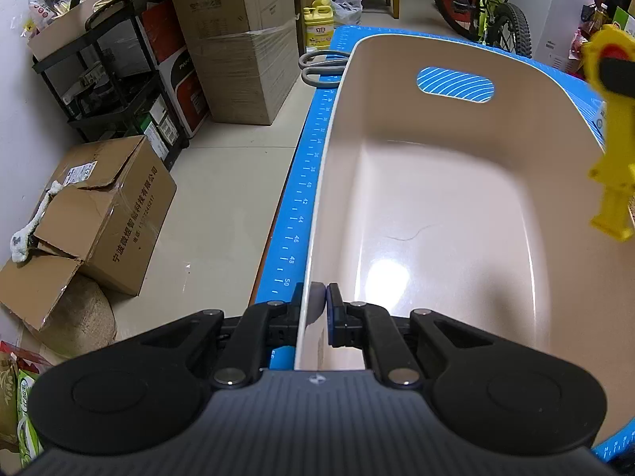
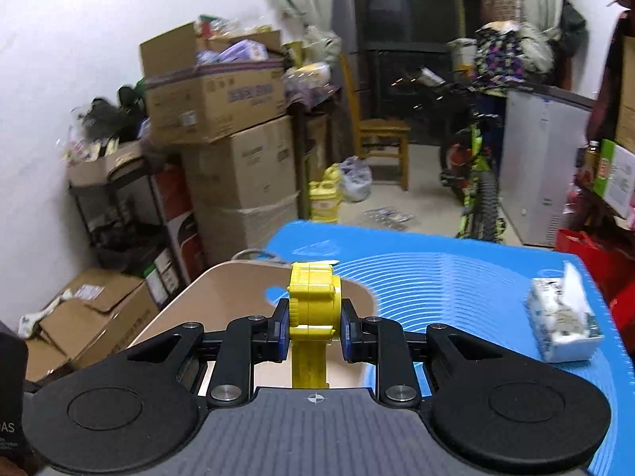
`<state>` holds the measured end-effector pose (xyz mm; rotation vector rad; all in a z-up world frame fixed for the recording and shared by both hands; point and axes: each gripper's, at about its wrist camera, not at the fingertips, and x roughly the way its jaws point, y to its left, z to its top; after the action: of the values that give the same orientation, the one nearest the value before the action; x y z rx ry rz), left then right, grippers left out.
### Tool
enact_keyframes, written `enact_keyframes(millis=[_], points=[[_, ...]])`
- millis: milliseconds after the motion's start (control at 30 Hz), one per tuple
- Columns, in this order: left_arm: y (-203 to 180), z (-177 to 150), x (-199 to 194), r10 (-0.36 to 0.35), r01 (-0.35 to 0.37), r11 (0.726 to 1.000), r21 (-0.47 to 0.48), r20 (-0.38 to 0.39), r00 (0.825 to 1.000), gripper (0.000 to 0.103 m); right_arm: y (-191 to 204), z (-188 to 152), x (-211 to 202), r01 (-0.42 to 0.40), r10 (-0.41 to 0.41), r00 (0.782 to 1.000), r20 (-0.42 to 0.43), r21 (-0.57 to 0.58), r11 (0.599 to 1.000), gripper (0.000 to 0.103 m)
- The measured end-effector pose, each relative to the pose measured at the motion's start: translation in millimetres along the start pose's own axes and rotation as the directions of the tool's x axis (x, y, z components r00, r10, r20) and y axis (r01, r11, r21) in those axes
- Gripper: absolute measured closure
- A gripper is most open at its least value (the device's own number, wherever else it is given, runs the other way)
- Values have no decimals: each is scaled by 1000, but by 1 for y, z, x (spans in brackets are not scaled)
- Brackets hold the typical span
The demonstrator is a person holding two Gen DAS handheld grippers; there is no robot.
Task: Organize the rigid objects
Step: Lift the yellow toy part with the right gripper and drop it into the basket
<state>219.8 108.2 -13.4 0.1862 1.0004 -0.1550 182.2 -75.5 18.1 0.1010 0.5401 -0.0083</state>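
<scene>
A beige plastic bin [image 1: 436, 206] with a handle slot stands on the blue mat [image 1: 301, 182]; nothing lies inside it. My left gripper [image 1: 313, 301] is shut on the bin's near left wall, one pad on each side. My right gripper [image 2: 313, 325] is shut on a yellow plastic toy tool [image 2: 313, 301] with a round head and a long handle hanging down. In the left wrist view that yellow tool [image 1: 613, 139] hangs above the bin's right rim. The bin [image 2: 222, 297] lies below and ahead of the right gripper.
Grey-handled scissors [image 1: 317, 65] lie on the mat beyond the bin's far left corner. A white tissue pack [image 2: 563, 325] sits on the mat at the right. Cardboard boxes [image 1: 107, 210], a black shelf, a yellow jug, a wooden chair and a bicycle [image 1: 484, 4] stand on the floor around the table.
</scene>
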Motion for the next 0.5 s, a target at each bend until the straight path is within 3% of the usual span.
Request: enact_keyframes(millis=[267,500], points=[[-2,0,0,6,-6,1000,4,1,1000,91,29,-13,32,-32,29,994,-105,-23,999,70],[-1,-1,-1,8,-8,1000,12,3,1000,91,40,-37,67,-21,9,956,-292,-37,999,70]])
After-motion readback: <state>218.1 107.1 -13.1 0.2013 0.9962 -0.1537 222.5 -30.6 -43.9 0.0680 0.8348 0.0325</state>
